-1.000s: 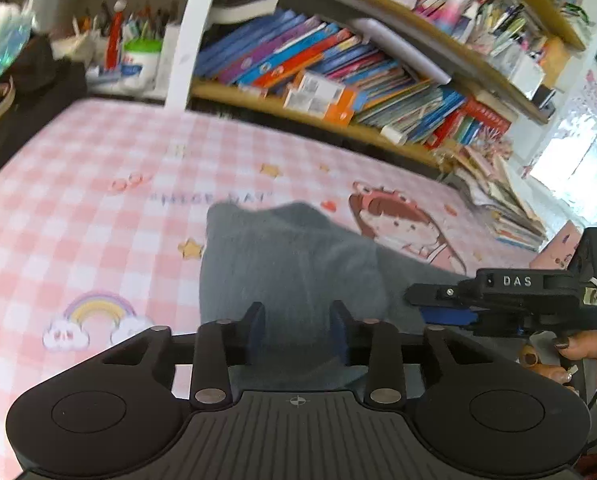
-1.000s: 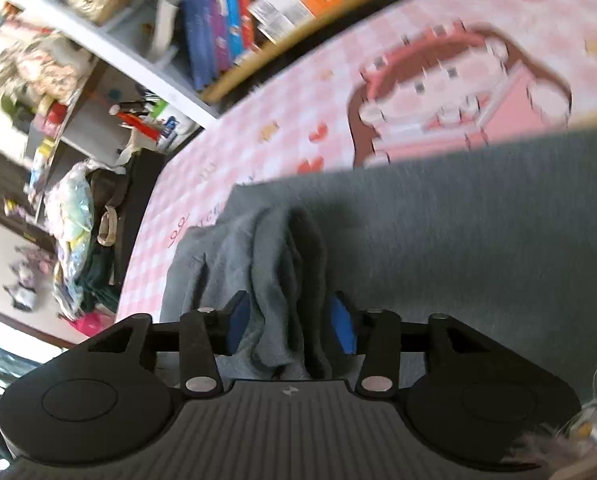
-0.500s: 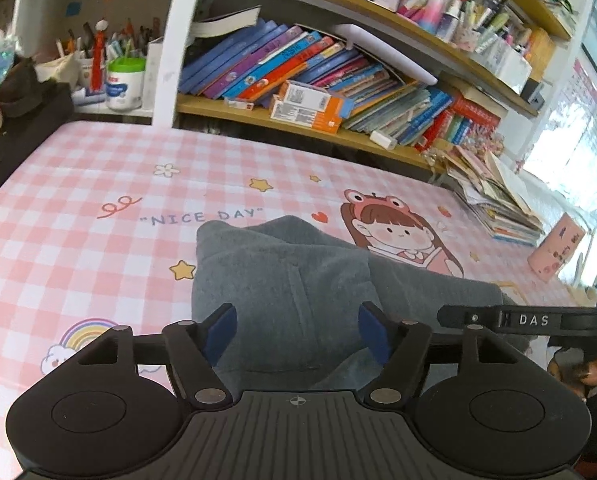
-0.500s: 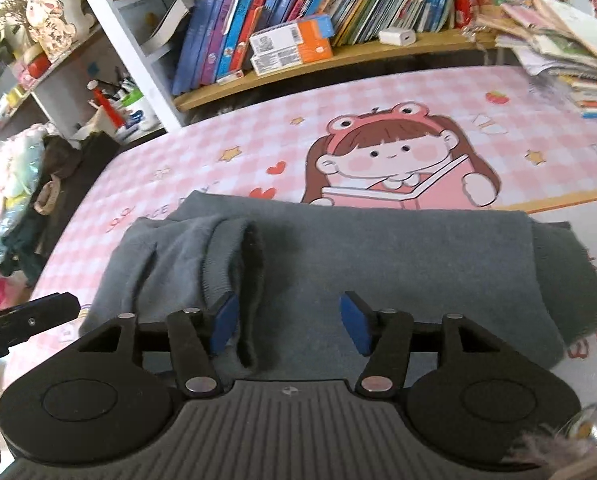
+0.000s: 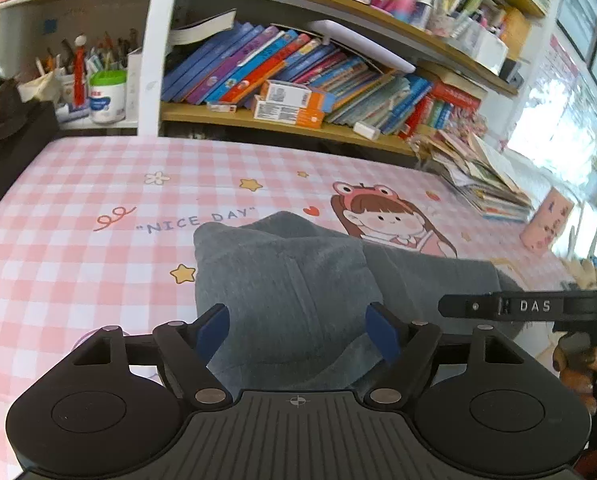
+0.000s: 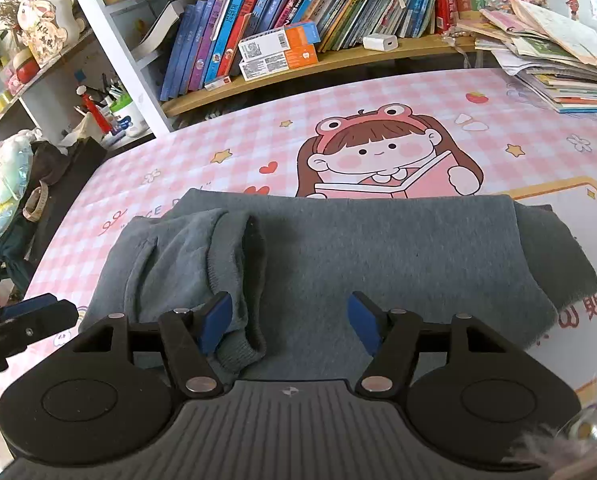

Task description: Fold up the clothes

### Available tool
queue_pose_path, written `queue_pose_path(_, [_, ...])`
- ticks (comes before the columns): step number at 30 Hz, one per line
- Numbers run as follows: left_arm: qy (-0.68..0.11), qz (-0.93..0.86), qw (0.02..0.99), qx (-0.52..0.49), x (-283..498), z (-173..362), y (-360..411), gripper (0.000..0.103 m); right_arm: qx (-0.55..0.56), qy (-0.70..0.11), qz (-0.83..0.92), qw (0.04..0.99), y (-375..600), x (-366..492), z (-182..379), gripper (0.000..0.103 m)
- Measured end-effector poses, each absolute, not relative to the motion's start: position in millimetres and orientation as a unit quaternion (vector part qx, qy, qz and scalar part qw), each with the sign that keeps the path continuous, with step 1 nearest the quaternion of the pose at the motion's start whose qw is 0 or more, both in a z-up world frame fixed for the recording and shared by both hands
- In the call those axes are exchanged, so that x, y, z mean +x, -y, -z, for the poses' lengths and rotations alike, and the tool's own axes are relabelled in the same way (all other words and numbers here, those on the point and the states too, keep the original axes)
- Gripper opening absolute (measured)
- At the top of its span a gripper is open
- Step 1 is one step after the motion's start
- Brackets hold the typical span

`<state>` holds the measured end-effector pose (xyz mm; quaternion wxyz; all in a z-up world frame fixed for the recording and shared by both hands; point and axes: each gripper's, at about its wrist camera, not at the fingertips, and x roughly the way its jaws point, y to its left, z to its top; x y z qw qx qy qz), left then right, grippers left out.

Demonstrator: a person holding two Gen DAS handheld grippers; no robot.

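Observation:
A grey sweater [image 6: 378,256] lies folded flat on the pink checked tablecloth [image 6: 538,168], with a sleeve and its ribbed cuff [image 6: 234,272] laid over its left part. In the left wrist view the same grey sweater [image 5: 290,280] shows as a soft folded bulge. My left gripper [image 5: 297,327] hovers open over its near edge, nothing between the blue pads. My right gripper [image 6: 289,322] is open too, above the sweater's near edge, its left pad close to the cuff. The right gripper's finger [image 5: 526,306] shows side-on in the left wrist view, with a hand [image 5: 578,364] below it.
A bookshelf [image 6: 298,40] full of books runs along the table's far side. A stack of magazines [image 6: 558,68] sits at the far right. A pink cup [image 5: 546,220] stands near the right edge. Pen holders [image 5: 98,88] and dark bags [image 6: 26,200] crowd the left.
Both grippers have opened and let go of the sweater folds. They drew back and rose, and the sleeve now rests on the sweater's left part.

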<state>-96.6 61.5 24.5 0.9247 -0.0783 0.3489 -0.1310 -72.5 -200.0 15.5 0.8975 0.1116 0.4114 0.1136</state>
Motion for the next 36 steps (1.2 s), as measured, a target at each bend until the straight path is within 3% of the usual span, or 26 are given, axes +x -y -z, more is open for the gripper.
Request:
queue_pose_path(22, [-0.36,0.174,0.913,-0.08,-94.6,-14.9,-55.3,0.084,0.14,-0.418,-0.032,0.897,220.3,-111.6,-10.1,0.064])
queue_pose_path(36, [-0.361,0.118,0.922,-0.075,-88.7,-20.6,4.8,0.086,0.143,-0.425,-0.068,0.891,276.6,-83.1,-6.0,0.064])
